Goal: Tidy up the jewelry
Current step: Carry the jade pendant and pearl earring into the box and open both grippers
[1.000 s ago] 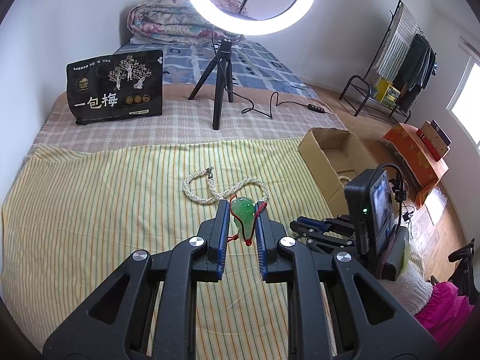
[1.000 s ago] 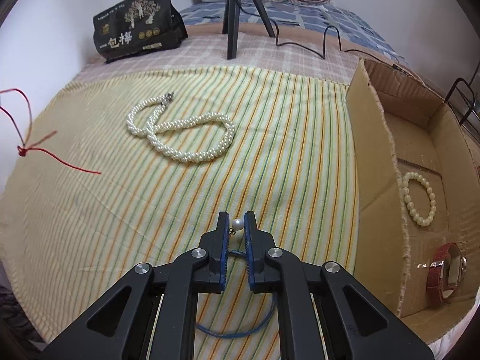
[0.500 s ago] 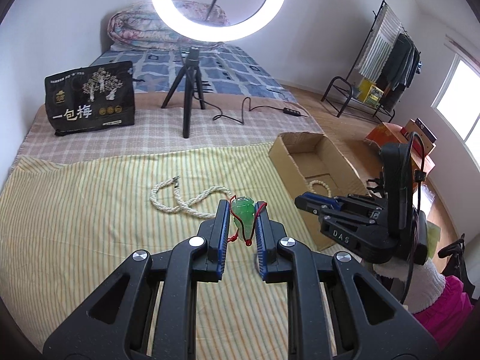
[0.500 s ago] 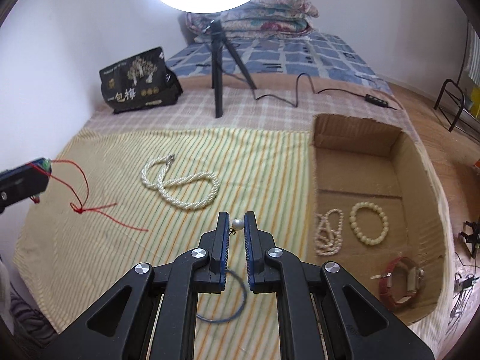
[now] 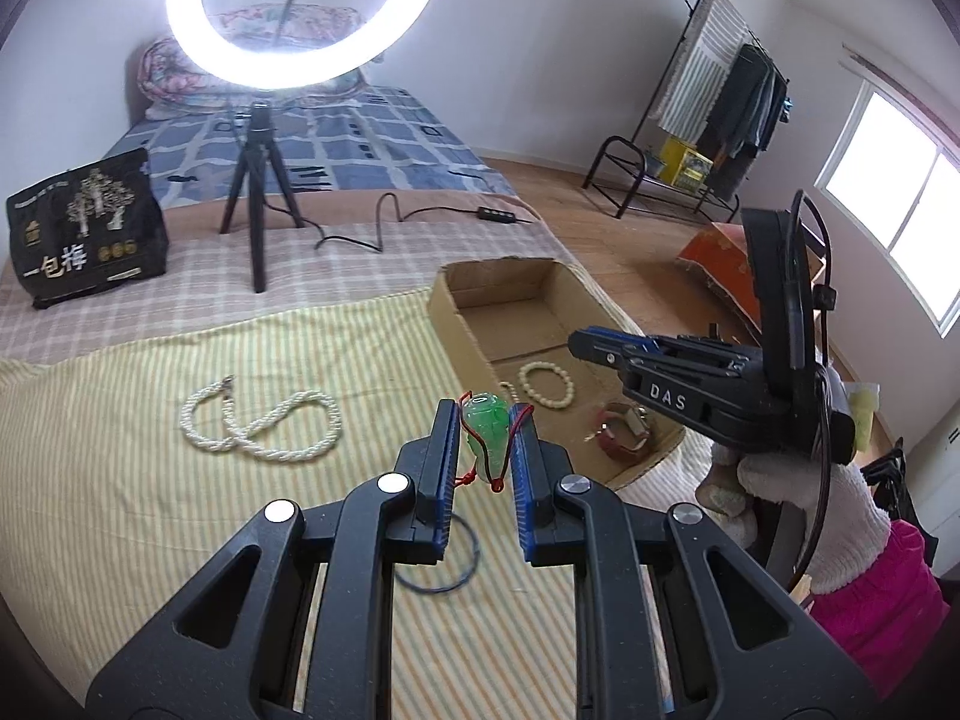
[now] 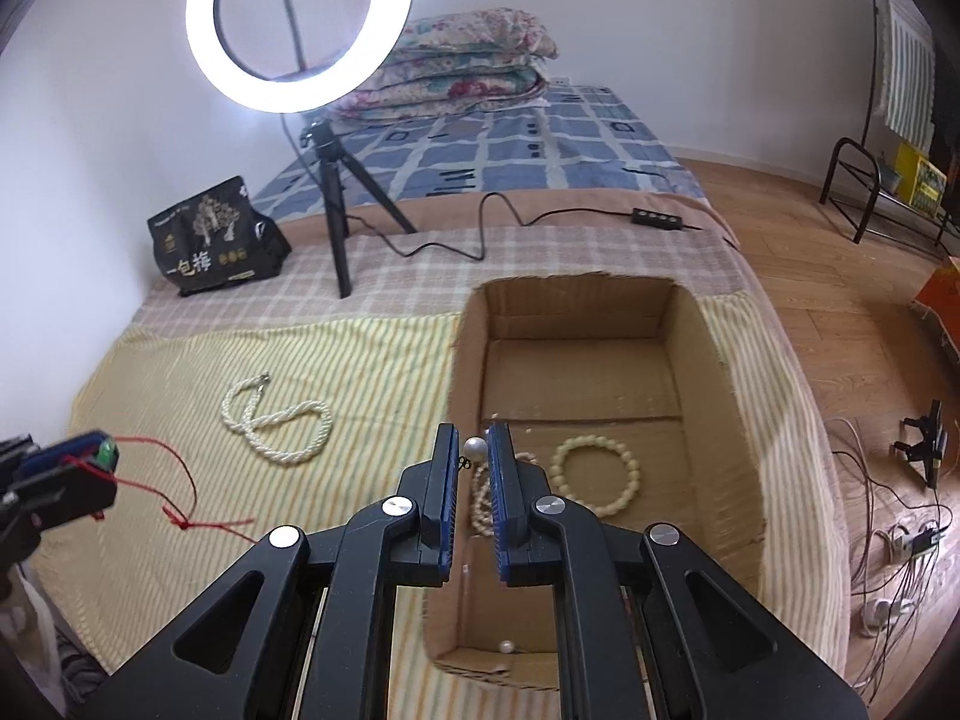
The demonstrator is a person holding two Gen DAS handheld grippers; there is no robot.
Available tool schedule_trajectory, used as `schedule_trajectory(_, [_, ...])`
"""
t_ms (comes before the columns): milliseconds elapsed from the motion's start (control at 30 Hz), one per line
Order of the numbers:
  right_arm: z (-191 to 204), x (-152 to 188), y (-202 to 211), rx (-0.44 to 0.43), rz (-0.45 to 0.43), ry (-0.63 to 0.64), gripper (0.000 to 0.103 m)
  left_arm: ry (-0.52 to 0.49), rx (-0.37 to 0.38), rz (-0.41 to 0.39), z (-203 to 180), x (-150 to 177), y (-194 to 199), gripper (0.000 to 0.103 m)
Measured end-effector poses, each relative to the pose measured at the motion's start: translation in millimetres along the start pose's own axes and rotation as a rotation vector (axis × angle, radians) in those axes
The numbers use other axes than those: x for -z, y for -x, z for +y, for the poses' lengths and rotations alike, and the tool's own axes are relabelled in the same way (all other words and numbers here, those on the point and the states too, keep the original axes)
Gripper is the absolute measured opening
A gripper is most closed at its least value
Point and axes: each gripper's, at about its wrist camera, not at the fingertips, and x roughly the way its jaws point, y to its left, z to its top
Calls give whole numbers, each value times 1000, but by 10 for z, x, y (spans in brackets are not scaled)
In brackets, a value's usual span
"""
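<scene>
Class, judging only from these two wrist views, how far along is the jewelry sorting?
Done: a bead bracelet and a red watch lie in the cardboard box. In hand: the left gripper holds a green pendant; the right gripper pinches a pearl earring. Left: the twisted pearl necklace and blue ring on the cloth.

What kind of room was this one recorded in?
Most likely a bedroom at home: a bed with folded quilts against the wall, a clothes rack by the window, and wooden flooring.

L tool (image 5: 485, 427) clamps green pendant (image 5: 487, 432) | box (image 5: 456, 324) ahead-R
</scene>
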Motion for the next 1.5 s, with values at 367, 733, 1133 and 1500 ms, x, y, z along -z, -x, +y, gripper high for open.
schedule_trajectory(367, [-405,-122,-53,15,-4,-29,8,-34,64,43,-468,-6,-431,15])
schedule_trajectory(733, [-716,-203,-265,6,10,-66,8,-74,78,121,-762,136,-912,15])
schedule_trajectory(1133, [-859,-186,-414,-17,16,-115,10,-92,84,155,-837,222,-1126,15])
schedule_trajectory(1500, [-866,-223,-296,29,-16,-124,55,-99,83,155,-830,224,-1089,32])
